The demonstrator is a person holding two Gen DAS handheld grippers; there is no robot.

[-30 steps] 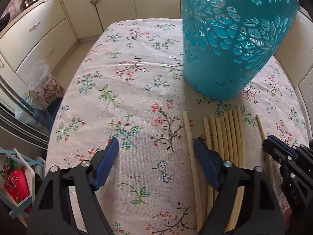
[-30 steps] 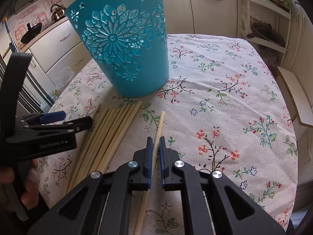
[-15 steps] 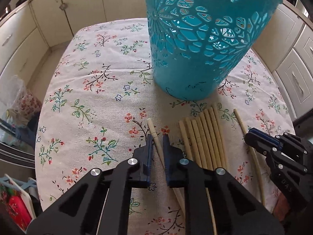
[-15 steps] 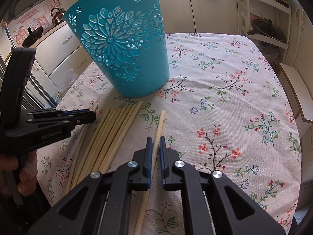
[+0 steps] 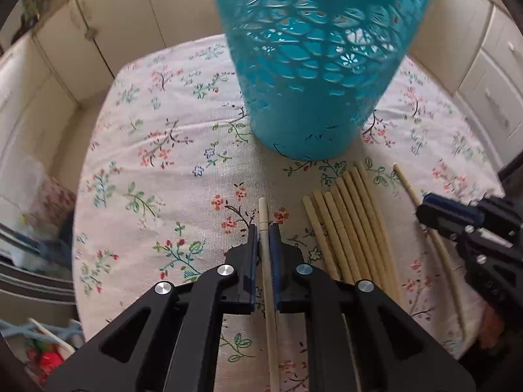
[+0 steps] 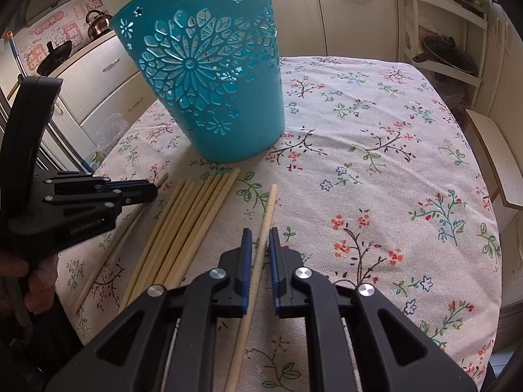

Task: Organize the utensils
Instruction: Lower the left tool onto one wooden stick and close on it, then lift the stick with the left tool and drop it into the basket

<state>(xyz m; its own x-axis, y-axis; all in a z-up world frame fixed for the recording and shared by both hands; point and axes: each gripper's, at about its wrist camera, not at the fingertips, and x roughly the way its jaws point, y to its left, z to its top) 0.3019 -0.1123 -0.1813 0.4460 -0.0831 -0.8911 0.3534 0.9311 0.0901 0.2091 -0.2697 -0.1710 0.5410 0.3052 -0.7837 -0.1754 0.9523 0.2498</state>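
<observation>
A teal cut-out bucket (image 5: 310, 114) (image 6: 222, 104) stands upright on the floral tablecloth (image 6: 376, 163). In front of it lie several pale chopsticks side by side (image 5: 353, 228) (image 6: 186, 228). My left gripper (image 5: 264, 228) (image 6: 153, 191) is shut on a lone chopstick (image 5: 263, 209) to the left of that bundle, and the stick still rests on the cloth. My right gripper (image 6: 260, 233) (image 5: 425, 207) is shut on another lone chopstick (image 6: 270, 202) to the right of the bundle. That stick slants between the pads and lies on the cloth.
Cream kitchen cabinets ring the table. An open shelf with pans (image 6: 441, 58) stands at the right, and a kettle (image 6: 98, 21) sits on the counter behind. Bags (image 5: 49, 202) lie on the floor beyond the table's left edge. A person's hand (image 6: 29, 281) holds the left gripper.
My left gripper, wide open a second ago, has shifted onto the leftmost chopstick, shut on it and rolled a little. The right gripper has stayed put on its chopstick.
</observation>
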